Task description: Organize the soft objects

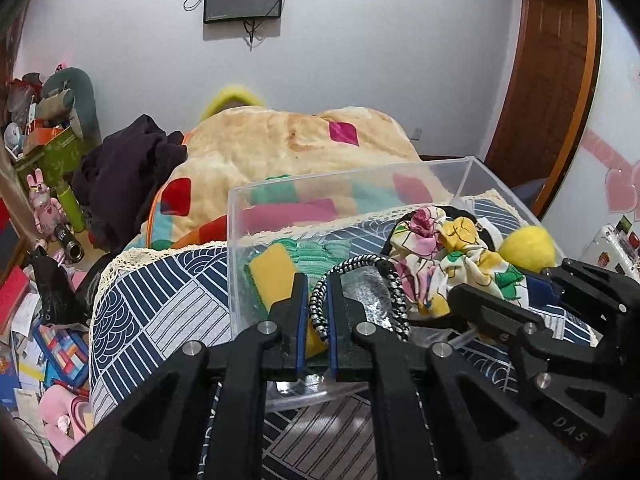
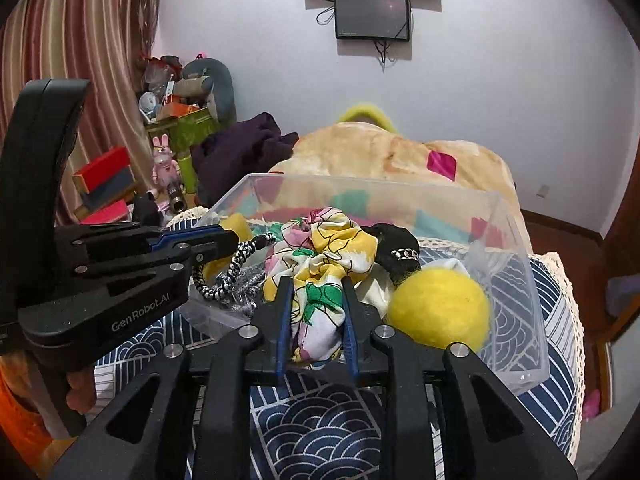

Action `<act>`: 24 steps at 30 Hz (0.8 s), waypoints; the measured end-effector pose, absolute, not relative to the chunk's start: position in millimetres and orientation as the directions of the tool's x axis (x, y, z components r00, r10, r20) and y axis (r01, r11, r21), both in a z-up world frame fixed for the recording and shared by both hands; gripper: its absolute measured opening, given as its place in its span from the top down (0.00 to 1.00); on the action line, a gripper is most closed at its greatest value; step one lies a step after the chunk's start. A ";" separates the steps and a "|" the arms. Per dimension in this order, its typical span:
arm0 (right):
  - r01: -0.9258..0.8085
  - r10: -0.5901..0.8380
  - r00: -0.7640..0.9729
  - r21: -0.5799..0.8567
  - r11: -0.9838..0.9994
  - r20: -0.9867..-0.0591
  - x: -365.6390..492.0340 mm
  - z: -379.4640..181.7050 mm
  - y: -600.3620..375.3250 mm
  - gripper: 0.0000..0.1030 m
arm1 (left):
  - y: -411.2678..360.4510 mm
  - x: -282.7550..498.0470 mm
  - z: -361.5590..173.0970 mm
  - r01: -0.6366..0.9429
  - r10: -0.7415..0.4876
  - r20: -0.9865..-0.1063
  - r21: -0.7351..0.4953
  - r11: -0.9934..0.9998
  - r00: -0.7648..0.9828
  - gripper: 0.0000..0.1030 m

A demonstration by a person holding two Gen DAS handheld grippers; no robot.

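A clear plastic box point(image 1: 236, 240) sits on a blue-patterned cushion point(image 1: 160, 300). My left gripper point(image 1: 319, 284) is shut on a black-and-white braided cord point(image 1: 320, 312) at the box's near side; it also shows in the right wrist view point(image 2: 212, 252). My right gripper point(image 2: 316, 292) is shut on a floral cloth scrunchie point(image 2: 324, 264), also seen in the left wrist view point(image 1: 440, 256). In the box lie a yellow fuzzy ball point(image 2: 440, 308), a yellow-green sponge point(image 1: 272, 272), a silver mesh pouch point(image 1: 368, 292) and a black piece with a chain point(image 2: 400, 252).
A beige blanket with coloured diamonds point(image 1: 280, 144) lies piled behind the box. A dark garment point(image 1: 128, 168) lies to its left. Toys, boxes and books clutter the floor at the left point(image 1: 44, 208). A wooden door point(image 1: 544, 72) stands at the right.
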State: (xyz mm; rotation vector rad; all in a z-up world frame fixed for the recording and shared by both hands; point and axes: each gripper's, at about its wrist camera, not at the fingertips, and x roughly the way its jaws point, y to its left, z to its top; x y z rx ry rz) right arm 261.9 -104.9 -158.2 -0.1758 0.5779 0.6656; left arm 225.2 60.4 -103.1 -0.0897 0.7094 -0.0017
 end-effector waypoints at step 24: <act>-0.605 0.589 0.780 -0.016 0.796 -0.213 161.6 -48.2 -170.5 0.36 | 33.8 99.6 21.6 0.077 -0.108 -0.335 -0.104 0.992 0.936 0.51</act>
